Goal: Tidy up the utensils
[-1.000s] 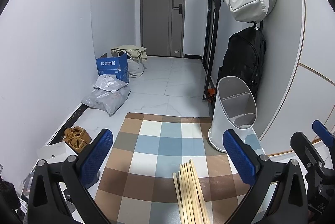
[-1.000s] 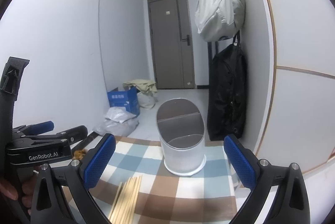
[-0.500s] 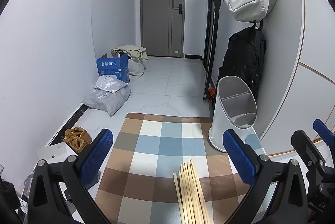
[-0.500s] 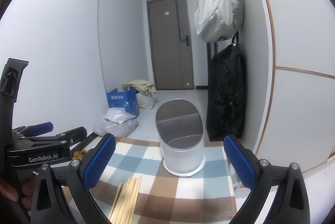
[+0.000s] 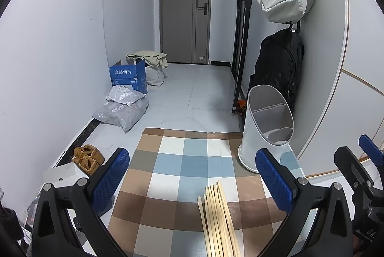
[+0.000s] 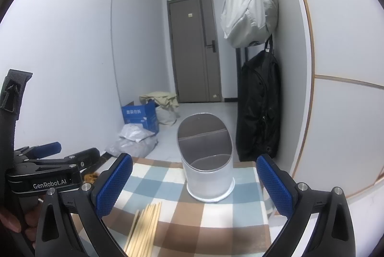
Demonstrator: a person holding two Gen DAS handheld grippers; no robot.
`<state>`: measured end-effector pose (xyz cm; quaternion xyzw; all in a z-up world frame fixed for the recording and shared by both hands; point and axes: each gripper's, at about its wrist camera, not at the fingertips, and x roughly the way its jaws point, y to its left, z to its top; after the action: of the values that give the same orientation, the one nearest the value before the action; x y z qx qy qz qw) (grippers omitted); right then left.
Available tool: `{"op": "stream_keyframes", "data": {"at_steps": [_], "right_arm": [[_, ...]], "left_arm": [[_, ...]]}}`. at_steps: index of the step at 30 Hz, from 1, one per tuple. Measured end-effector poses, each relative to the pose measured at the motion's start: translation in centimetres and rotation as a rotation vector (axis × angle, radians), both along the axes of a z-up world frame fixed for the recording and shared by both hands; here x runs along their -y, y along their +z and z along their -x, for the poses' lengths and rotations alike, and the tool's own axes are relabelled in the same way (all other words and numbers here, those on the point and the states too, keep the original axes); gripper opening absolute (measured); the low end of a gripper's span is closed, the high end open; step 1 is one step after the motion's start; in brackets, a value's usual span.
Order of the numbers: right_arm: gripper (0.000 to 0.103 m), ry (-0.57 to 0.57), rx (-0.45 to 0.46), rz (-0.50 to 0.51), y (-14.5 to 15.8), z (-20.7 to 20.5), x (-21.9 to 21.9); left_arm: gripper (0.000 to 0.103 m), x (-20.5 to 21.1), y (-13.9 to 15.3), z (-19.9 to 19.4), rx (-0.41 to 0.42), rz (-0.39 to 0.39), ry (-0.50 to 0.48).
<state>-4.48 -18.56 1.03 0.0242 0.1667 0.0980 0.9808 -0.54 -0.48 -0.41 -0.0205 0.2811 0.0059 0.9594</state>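
White-walled hallway with a tiled floor; a checked cloth point(image 5: 187, 175) covers the counter in the foreground.

Left hand-held gripper point(image 5: 192, 181): jaws spread wide, nothing between them, hovering above the cloth. Right hand-held gripper point(image 6: 194, 185): likewise spread wide and empty, aimed toward the holder.

Chopsticks point(image 5: 219, 221): a loose bundle of pale wooden sticks lying flat on the cloth at the counter's near edge, roughly parallel, just below the left jaws.

Holder point(image 6: 206, 161): white, upright, slanted mouth with an inner divider, standing at the far right corner of the cloth, well apart from the sticks. It appears empty.

Assessment: no stick is yet in the holder; picking up is the step in hand. Recommended: lower one gripper square across the bundle, close near mid-length so the sticks do not fan or tip, then carry them tip-down into one compartment. Risk: thin sticks may slip on the flat cloth.
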Motion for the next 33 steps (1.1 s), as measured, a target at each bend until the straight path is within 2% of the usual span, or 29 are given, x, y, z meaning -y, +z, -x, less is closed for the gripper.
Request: {"op": "stream_keyframes", "data": {"at_steps": [20, 24, 26, 28, 30, 33], "right_arm": [[0.103, 0.008, -0.027, 0.003, -0.1, -0.4, -0.2], [0.102, 0.035, -0.084, -0.005, -0.7, -1.3, -0.3], [0.098, 0.056, -0.132, 0.003, -1.1, -2.0, -0.6], [0.090, 0.078, -0.195, 0.024, -1.8, -3.1, -1.2], [0.088, 0.100, -0.268, 0.049, -2.9, -4.4, -1.9], [0.075, 0.142, -0.412, 0.068, -5.1, -7.0, -3.1]], "left_arm": [[0.102, -0.1, 0.1, -0.2, -0.015, 0.015, -0.012], [0.102, -1.2, 0.0, -0.7, -0.035, 0.036, -0.003], [0.102, -2.1, -0.3, -1.1, -0.055, 0.061, 0.010], [0.102, -3.4, -0.6, -1.6, -0.076, 0.077, 0.034], [0.102, -4.5, -0.9, -2.1, -0.086, 0.082, 0.058], [0.102, -5.7, -1.4, -2.8, -0.098, 0.080, 0.086]]}}
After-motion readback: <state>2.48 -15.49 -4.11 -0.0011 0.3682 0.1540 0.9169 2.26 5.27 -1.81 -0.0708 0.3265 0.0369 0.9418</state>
